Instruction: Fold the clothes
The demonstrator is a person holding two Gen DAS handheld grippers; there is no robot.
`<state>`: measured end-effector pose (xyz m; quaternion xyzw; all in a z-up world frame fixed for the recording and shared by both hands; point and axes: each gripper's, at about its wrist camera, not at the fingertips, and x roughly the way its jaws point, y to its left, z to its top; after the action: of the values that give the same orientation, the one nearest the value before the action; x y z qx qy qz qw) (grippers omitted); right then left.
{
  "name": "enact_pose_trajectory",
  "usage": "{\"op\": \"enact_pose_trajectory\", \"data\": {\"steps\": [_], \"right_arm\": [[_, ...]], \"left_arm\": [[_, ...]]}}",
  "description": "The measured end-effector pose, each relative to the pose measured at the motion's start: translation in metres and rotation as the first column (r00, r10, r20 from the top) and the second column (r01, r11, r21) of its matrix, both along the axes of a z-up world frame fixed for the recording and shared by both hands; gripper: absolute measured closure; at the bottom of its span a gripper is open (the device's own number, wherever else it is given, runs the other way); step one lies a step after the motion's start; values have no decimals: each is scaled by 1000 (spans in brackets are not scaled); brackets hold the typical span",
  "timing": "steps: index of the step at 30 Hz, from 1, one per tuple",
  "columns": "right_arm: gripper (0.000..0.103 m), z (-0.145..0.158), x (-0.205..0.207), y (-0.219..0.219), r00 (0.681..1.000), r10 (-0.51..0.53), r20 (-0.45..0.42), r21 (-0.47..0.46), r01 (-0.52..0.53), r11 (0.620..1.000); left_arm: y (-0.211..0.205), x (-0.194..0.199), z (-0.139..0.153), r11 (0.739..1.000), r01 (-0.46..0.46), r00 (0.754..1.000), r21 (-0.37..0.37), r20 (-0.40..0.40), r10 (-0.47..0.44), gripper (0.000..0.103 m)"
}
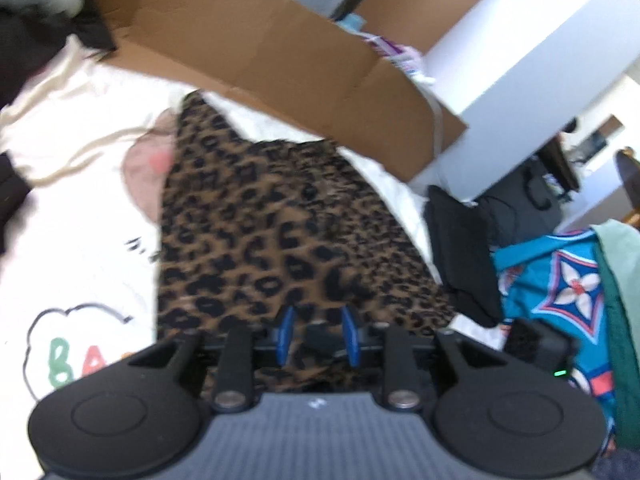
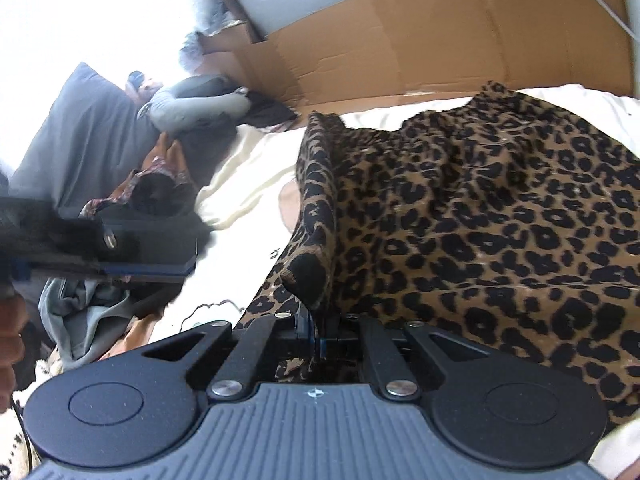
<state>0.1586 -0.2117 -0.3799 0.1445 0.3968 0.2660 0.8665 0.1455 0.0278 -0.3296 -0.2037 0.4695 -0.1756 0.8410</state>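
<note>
Left wrist view shows a cream sheet [image 1: 72,216] with printed letters spread over the bed, a flattened cardboard box [image 1: 280,60] lying along its far side, and a leopard-print garment [image 1: 280,220] draped across the middle of the sheet. A blue patterned cloth [image 1: 560,292] lies at the right, with dark clothes [image 1: 464,256] beside it.

Right wrist view shows the same garment [image 2: 480,220] filling the right half, its left edge folded up into a raised flap that runs down into the right gripper [image 2: 318,340]. A heap of grey clothes [image 2: 84,308] sits at the near left.

As a judgement, the fold could go askew — only one edge is pinched, so pulling it over may drag the whole garment across the sheet or bunch it, and the thin fabric could slip out of the pinch.

The right gripper is clenched on the garment's edge, jaws nearly together with cloth between them. The left gripper [image 1: 318,336] has its blue fingers [image 1: 286,332] apart with the garment under them; nothing seems gripped — it looks released.
</note>
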Motion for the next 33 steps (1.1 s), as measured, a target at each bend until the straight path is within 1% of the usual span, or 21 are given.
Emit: {"op": "enact_pose_trajectory", "data": {"steps": [3,5,10,12,16,19,22,24,27,29,31,33], "right_arm": [[103,4,-1,-13,1000,-15,1,-8,15,1000],[103,8,-2,-21,1000,-21,-4,-14,21,1000],[103,13,-2,-43,998,-67,-14,-15,67,998],[103,14,-1,-47,998,-62,-18,-31,61,998],[103,19,-1,-58,998,-65,-26,-36,64,997],[103,24,-1,-66,998,-57,-37,-39,55,998],[103,29,-2,-78,998,-49,-25,-57,47,997],[103,30,0,-88,997,-63,-32,-44,62,997],[103,31,1,-98,998,-60,-16,-72,59,996],[103,32,2,-107,997,-79,-17,-52,78,996],[103,32,2,-114,995,-97,-13,-46,96,994],[103,32,2,-119,994,-107,-13,-41,107,993]], "left_arm": [[2,-1,-7,999,-32,999,44,-17,33,75],[0,2,-11,998,-36,999,57,-31,38,75],[-12,7,-17,994,1,999,110,-52,5,75],[-17,10,-20,991,8,998,131,-67,0,75],[-28,13,-23,982,15,995,188,-95,3,75],[-33,18,-23,976,4,993,218,-119,22,75],[-41,24,-21,971,15,991,241,-133,18,75],[-46,29,-18,967,19,990,255,-142,18,75],[-52,33,-12,964,-5,984,265,-169,51,75],[-55,36,-8,963,-17,980,268,-186,69,75],[-64,38,-4,960,0,980,280,-190,56,75],[-76,40,-1,951,33,981,309,-190,28,74]]}}
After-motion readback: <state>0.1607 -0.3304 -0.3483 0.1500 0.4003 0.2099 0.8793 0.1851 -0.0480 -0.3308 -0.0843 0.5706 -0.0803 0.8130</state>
